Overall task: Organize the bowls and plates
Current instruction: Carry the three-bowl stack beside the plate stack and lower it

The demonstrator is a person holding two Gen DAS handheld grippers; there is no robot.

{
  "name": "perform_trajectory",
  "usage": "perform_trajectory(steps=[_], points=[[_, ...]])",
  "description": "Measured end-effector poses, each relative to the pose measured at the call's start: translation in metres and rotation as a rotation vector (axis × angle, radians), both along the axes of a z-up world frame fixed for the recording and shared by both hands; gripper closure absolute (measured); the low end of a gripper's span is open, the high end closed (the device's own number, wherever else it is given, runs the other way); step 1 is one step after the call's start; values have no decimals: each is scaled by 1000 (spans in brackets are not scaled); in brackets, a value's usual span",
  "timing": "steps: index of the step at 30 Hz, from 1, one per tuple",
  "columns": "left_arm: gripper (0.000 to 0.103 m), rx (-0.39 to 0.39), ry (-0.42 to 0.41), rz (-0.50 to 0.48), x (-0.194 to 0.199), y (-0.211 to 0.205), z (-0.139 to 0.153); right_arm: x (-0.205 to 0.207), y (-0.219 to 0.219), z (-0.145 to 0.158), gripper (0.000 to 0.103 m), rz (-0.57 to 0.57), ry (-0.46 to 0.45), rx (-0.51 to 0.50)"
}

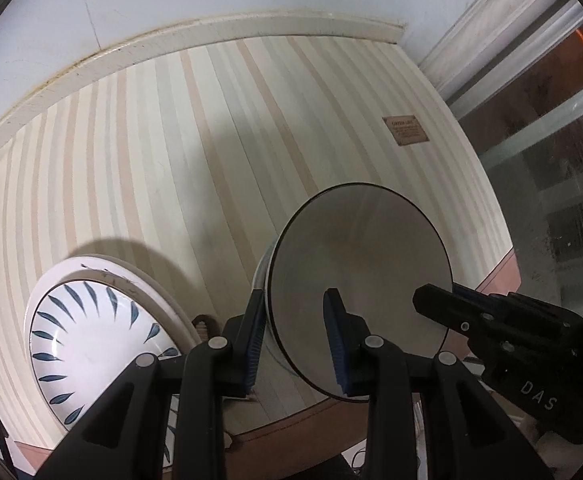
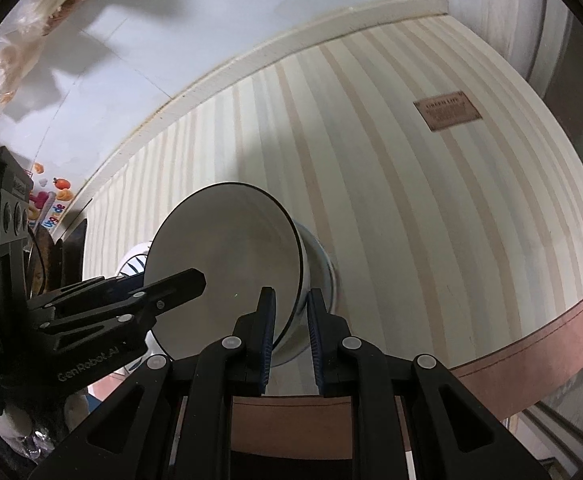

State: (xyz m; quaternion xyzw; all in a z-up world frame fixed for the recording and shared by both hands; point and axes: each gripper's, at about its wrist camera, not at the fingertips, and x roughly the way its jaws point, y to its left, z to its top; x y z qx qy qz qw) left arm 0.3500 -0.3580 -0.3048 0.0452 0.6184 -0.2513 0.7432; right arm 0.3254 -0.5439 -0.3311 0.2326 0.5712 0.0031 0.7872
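In the left wrist view, the left gripper (image 1: 295,304) was seen closest, and its blue pads (image 1: 337,344) were closed on the near rim of a bowl (image 1: 359,264), one pad outside the wall and one inside. The bowl was white with a thin dark edge, and it was held tilted so that its empty inside faced the camera. The right gripper (image 1: 435,300) was clamped on the opposite side of the same rim, coming in from the right. To the left of the bowl, and apart from it, a plate (image 1: 91,340) with blue leaf marks was lying on the mat (image 1: 171,152); whether it was stacked on a second plate could not be told. In the right wrist view, the right gripper (image 2: 289,308) was closed on the bowl (image 2: 227,256) in the same way, with the rim between its pads (image 2: 267,336), and the left gripper (image 2: 187,280) was seen holding the far side. The bowl was held over the striped mat (image 2: 411,200), near its front edge; contact with the mat could not be judged. Part of the plate (image 2: 133,266) was visible behind the bowl. Farther away, a small brown label (image 2: 447,114) was seen on the mat, and beyond the mat's pale border a white surface (image 2: 211,20) was seen.
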Motion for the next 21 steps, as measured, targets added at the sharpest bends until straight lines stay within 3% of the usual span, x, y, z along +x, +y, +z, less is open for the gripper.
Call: perform_trajectory(steps=[8,21], points=[[76,35,-5,-8,3,-7,-10,4,-4,-19,85,12,32,6],[76,67,-4,-5,-1,-6,-5,8,-5,-23,83,14,54,22]])
